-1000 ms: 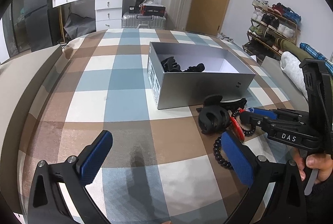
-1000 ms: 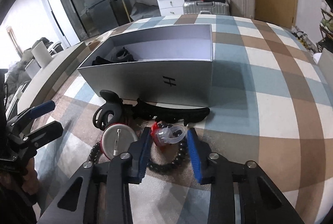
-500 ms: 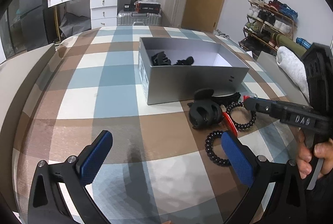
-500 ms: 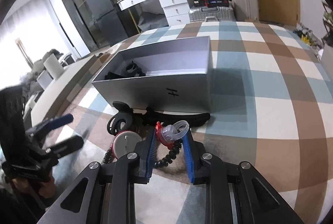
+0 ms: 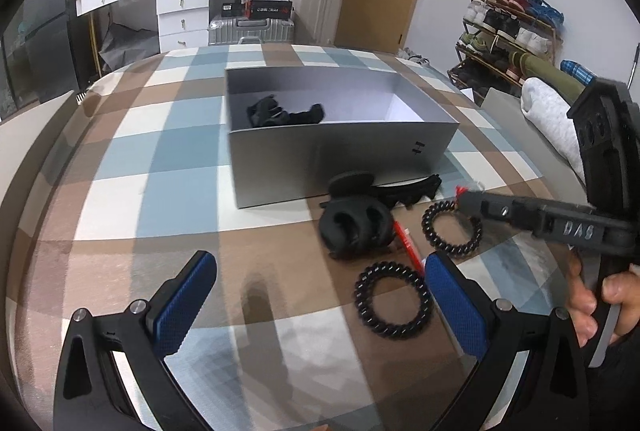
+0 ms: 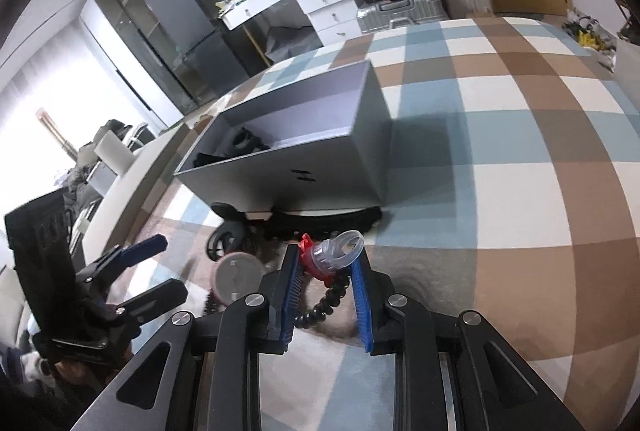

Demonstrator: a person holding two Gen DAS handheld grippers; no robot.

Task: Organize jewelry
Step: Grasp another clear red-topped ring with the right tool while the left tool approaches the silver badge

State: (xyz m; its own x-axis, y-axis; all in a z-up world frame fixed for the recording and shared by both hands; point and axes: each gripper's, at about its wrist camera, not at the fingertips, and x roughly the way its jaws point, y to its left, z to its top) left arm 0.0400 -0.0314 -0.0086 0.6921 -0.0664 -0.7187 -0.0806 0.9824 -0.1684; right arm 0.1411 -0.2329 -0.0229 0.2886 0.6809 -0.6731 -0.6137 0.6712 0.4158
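The left hand-held gripper [image 5: 320,295] hangs low over the checked cloth, its blue pads [image 5: 182,305] spread wide apart with nothing between them. In the left wrist view, at about 12 o'clock from it stands the grey box [image 5: 340,147], open-topped, with dark hair pieces [image 5: 284,113] lying in its near-left corner. Just in front of the box, at roughly 1 o'clock, a black claw clip [image 5: 356,227] sits on the cloth, and a long black clip [image 5: 404,187] lies along the foot of the box wall. Beside the right pad rests a black spiral hair tie [image 5: 394,299]; a second spiral tie [image 5: 452,229] lies just beyond, at 2 o'clock. A thin red piece [image 5: 406,241] shows between the claw clip and the ties.

Over to the right: the right hand-held gripper [image 6: 326,263] is clamped on a clear and red clip [image 6: 330,257], raised off the cloth. In the right wrist view the box [image 6: 296,167] stands at 12 o'clock, just past the held clip, and a round white-faced item [image 6: 236,277], too blurred to name, sits at 9 o'clock. A dark beaded loop [image 6: 324,305] shows under the fingers. The surface under the cloth cannot be told.
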